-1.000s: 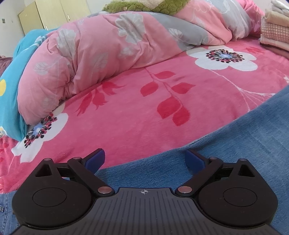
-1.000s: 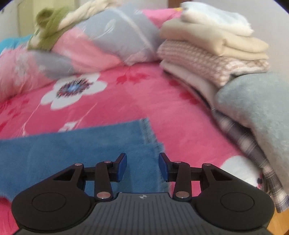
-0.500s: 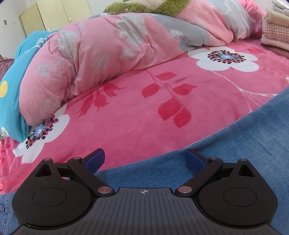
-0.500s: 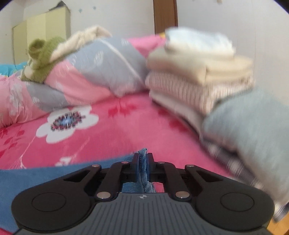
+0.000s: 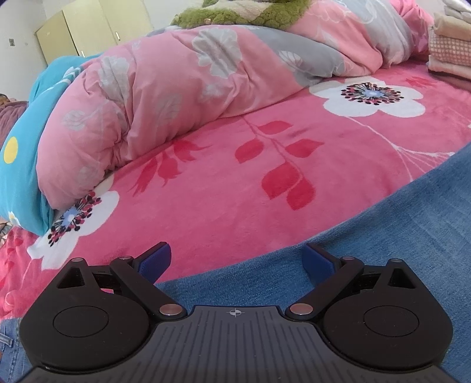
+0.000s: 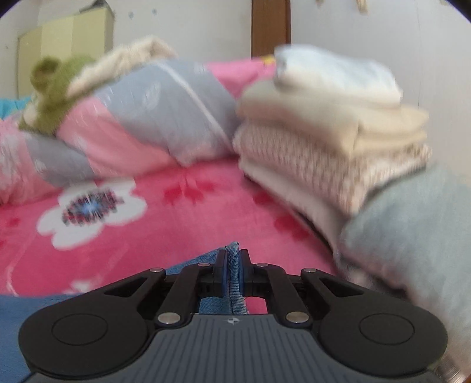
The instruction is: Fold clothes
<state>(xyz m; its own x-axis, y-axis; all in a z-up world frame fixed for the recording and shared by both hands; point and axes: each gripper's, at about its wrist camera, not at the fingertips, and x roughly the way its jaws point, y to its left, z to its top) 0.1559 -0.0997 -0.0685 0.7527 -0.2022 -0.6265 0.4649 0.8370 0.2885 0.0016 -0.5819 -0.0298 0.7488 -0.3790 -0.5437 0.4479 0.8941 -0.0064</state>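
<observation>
Jeans [image 5: 382, 253] flat on bed [image 5: 223, 188]. Right claw [image 6: 232, 271] clamped on hem; left claw [image 5: 237, 260] wide open above denim. Risks: thin pinch slipping; swing brushing folded stack [image 6: 329, 132], though blur hides clearance.

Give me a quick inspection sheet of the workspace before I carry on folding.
Surface: pink floral bedspread, soft.
Job's things: blue denim garment lying on the bedspread, its hem pinched upright.
Clutter: rolled pink quilt; stack of folded clothes; green plush on the quilt; grey-green fabric beside the stack.
Grippers: left tool open over the denim, gripping nothing; right tool shut on the hem.
Cables: nothing seen.
Surroundings: yellow wardrobe, white wall, brown door frame; right view blurred.
</observation>
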